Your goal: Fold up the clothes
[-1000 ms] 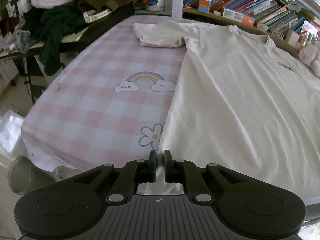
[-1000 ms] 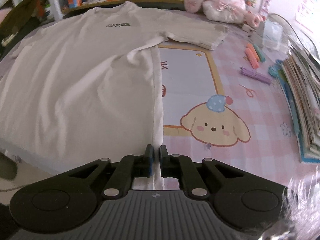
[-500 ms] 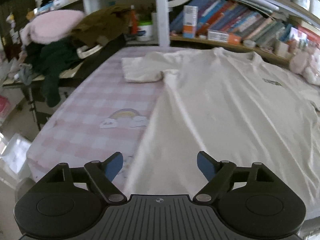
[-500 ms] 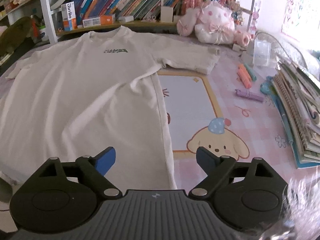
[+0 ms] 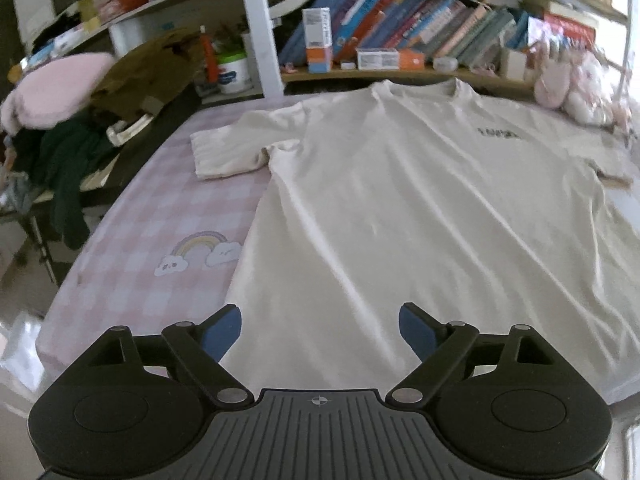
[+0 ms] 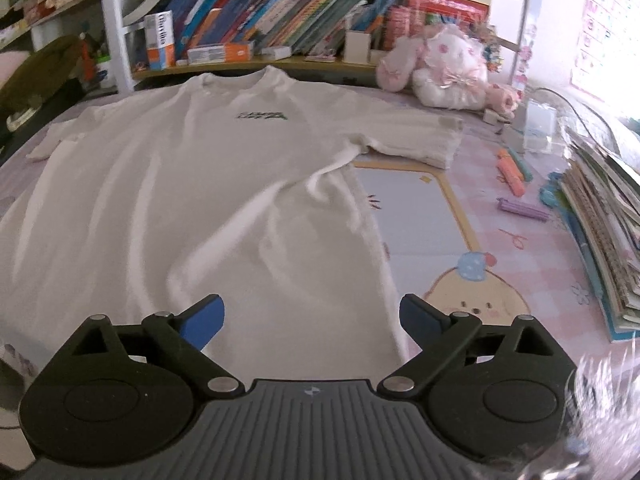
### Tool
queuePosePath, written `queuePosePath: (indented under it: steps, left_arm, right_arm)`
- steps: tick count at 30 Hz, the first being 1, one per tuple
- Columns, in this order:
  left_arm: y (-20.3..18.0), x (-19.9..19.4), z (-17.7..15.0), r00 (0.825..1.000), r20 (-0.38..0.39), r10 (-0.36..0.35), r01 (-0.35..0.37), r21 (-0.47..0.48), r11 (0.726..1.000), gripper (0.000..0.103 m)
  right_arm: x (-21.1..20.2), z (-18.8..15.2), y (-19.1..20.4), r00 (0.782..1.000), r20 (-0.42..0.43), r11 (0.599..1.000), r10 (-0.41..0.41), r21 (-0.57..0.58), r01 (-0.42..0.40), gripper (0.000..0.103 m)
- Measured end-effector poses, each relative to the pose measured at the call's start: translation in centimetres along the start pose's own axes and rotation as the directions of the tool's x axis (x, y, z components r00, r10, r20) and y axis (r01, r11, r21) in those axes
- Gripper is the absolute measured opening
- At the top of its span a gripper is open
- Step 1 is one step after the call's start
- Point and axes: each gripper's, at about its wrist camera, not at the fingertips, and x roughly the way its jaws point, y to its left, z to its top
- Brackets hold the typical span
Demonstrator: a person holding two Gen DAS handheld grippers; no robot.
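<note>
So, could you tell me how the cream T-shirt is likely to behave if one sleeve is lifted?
The cream T-shirt will probably be floppy: it lies flat with soft creases, so a lifted sleeve should drape and drag nearby cloth. It looks thin, so likely light. It may slide a little on the smooth checked table cover rather than stay put.

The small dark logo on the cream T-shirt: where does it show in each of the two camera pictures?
Left wrist view: the logo sits upper right, near the far sleeve.
Right wrist view: the logo sits upper centre-left, just below the collar.
Shared landmark: the orange-and-white box standing on the bookshelf behind the shirt.
</note>
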Motion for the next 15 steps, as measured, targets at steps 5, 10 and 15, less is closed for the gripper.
queuePosePath:
  steps: [5,10,15]
  left_arm:
    - [0.3,1.2,0.8,0.999,-0.004,-0.034,0.034,0.044,0.998,0.089]
    - [1.1,3.5,2.0,0.996,-0.013,-0.090,0.091,0.065,0.994,0.089]
    - [2.5,5.9,4.0,0.991,0.003,-0.135,0.134,0.087,0.987,0.089]
  right_arm:
    - [0.9,1.1,1.6,1.000,-0.006,1.000,-0.004,-0.003,0.004,0.096]
    - [2.1,2.6,3.9,1.000,-0.008,1.000,-0.022,-0.016,0.022,0.097]
    - [3.4,4.2,6.6,0.999,-0.009,0.998,-0.039,-0.052,0.039,0.097]
